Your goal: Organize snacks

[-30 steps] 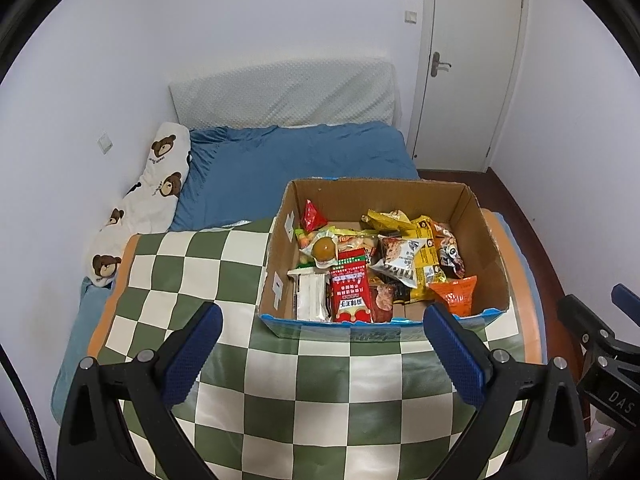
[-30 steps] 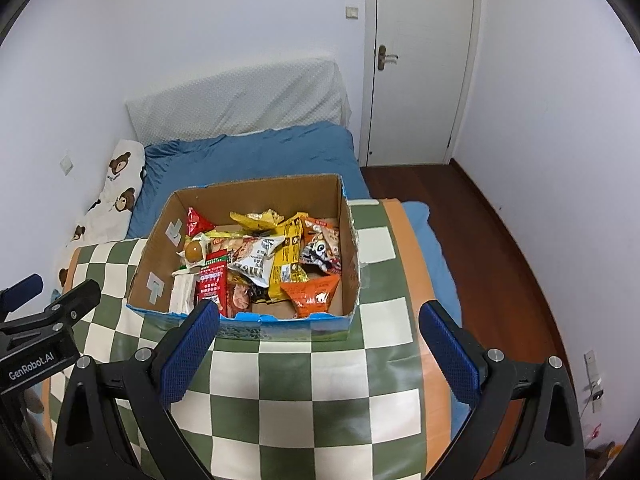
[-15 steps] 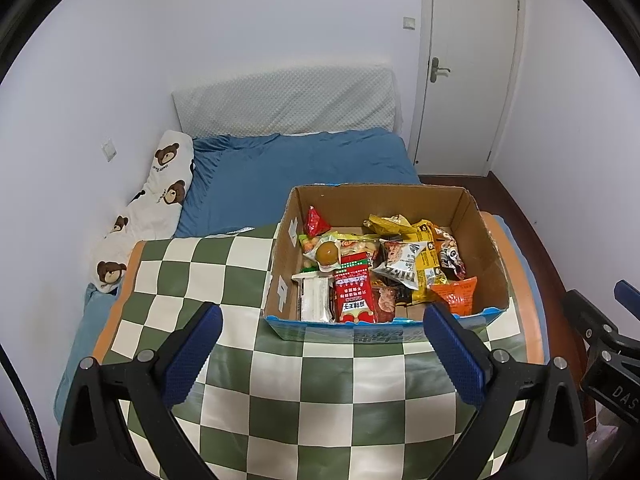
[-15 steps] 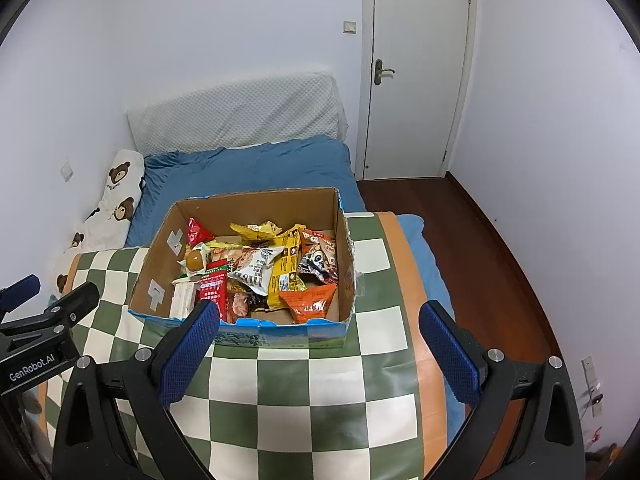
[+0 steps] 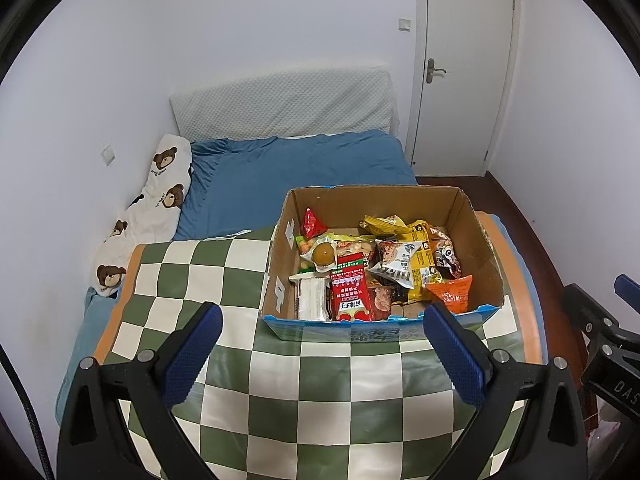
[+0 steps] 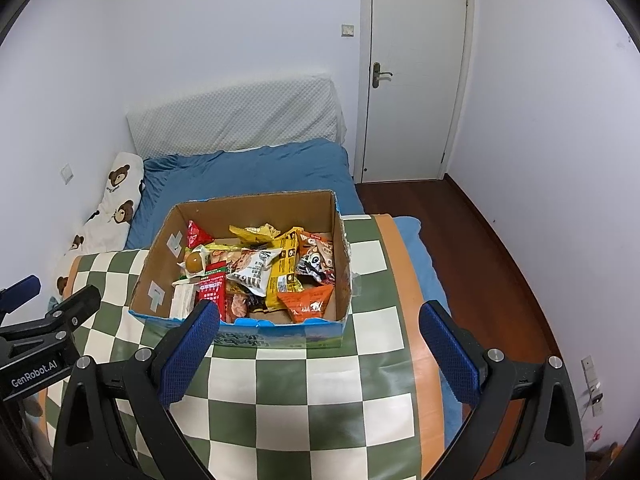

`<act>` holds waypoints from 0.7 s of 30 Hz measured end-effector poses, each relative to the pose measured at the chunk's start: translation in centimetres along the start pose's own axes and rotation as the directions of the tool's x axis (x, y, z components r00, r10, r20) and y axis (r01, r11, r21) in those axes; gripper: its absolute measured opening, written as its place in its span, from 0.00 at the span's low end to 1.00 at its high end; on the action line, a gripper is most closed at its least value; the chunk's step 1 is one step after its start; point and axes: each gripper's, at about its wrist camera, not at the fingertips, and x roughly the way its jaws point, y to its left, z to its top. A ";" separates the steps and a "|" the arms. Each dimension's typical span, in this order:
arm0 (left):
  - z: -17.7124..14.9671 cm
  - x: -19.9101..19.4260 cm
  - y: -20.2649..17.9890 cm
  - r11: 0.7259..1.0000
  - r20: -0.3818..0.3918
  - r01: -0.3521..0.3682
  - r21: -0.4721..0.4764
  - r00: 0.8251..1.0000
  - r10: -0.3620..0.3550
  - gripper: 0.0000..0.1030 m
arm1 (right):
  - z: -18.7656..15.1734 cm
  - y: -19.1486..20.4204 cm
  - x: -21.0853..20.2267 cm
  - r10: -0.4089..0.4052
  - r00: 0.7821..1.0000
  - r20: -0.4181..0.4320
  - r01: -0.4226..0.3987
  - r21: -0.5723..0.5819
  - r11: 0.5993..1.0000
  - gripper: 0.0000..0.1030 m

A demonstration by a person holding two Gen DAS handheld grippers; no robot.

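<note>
Cardboard box [image 5: 476, 236] of snacks [image 5: 376, 268] sits on checkered bench [image 5: 320, 392] — ahead of both grippers [image 5: 320, 344] [image 6: 318, 342], jaws wide, empty.

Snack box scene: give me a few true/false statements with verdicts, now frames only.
1. Both grippers are open and hold nothing. True: left gripper and right gripper are spread wide.
2. The cardboard box is empty. False: it is full of snack packets.
3. The box sits on a green and white checkered cloth. True.
4. The orange packet lies on the cloth outside the box. False: it lies inside, at the box's near right corner.
5. The white door stands open. False: it is closed.
</note>
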 end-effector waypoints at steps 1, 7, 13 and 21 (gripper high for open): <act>0.0 0.0 0.0 1.000 0.000 -0.001 0.001 1.000 0.001 1.00 | -0.1 -0.1 -0.1 0.000 1.000 -0.001 0.000 0.004 1.000 0.99; -0.1 -0.2 0.1 1.000 0.000 -0.003 0.003 1.000 0.003 1.00 | -0.1 -0.1 -0.2 0.000 1.000 -0.002 0.000 0.007 1.000 0.99; -0.2 -0.3 0.2 1.000 -0.001 -0.001 0.003 1.000 0.001 1.00 | 0.0 -0.1 -0.3 0.000 1.000 0.000 0.000 0.006 1.000 0.99; -0.3 -0.3 0.2 1.000 -0.001 0.002 0.002 1.000 -0.002 1.00 | 0.1 -0.2 -0.3 0.000 1.000 0.002 0.000 0.006 1.000 0.99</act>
